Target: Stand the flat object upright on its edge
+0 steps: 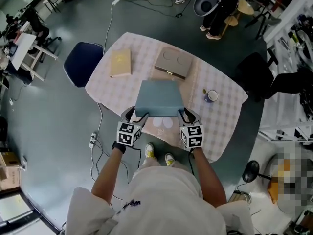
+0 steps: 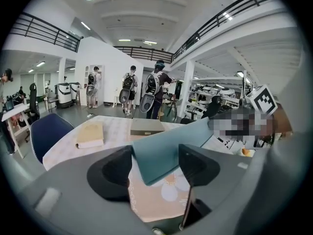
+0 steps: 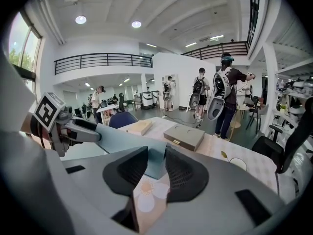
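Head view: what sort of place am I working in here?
Probably a big open lab or workshop hall: railed mezzanine, people wearing backpack rigs, a blue chair beside the clothed table.

Big white hall [image 3: 117, 45], round ceiling lights [image 3: 80, 19] overhead, black-railed mezzanine balcony [image 3: 98, 60], dark grey-green smooth floor [image 1: 54, 131]. Navy padded chair [image 1: 83, 62] sits off left of the left gripper [image 1: 137, 115].

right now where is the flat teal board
In the head view the flat teal board sits at the near middle of the checked table, its near corners between the left tongs and right tongs, just in front of the grey rectangular box.
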Tool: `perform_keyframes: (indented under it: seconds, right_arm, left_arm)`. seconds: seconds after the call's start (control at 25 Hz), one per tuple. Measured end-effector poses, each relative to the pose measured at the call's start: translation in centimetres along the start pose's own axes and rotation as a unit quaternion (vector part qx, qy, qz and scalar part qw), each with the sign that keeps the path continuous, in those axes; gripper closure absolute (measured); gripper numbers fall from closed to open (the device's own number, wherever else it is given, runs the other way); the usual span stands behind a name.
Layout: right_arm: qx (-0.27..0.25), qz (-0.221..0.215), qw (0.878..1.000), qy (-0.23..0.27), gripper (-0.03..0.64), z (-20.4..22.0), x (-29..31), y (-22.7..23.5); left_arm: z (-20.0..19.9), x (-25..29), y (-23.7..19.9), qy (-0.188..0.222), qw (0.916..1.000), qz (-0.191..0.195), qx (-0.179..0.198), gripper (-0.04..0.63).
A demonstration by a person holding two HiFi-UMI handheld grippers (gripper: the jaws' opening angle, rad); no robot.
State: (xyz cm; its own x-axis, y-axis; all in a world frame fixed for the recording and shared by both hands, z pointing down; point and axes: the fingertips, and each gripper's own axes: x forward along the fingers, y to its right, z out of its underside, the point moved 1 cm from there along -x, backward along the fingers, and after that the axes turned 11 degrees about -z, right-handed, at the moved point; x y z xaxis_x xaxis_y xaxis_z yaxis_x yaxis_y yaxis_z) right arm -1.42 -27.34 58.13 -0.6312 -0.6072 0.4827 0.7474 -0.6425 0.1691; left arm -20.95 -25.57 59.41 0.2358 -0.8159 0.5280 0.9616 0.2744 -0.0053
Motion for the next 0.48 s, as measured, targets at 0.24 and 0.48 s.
perform_keyframes:
  seconds: [0.24,0.48]
  right_arm:
    - [0.011,0.004,1.000,0.026,0.500,-2.6,-0.8,1.2]
    - [0.024,0.014,0.999,0.045,0.501,-4.4,-1.7,2.6]
  left_arm:
    - [-2.9,0.4,0.2,0.015,0.9997,0.013,-0.012,0.296]
    - [-5.7,1.0,0.8,0.029,0.9989,0.032,-0.018,0.296]
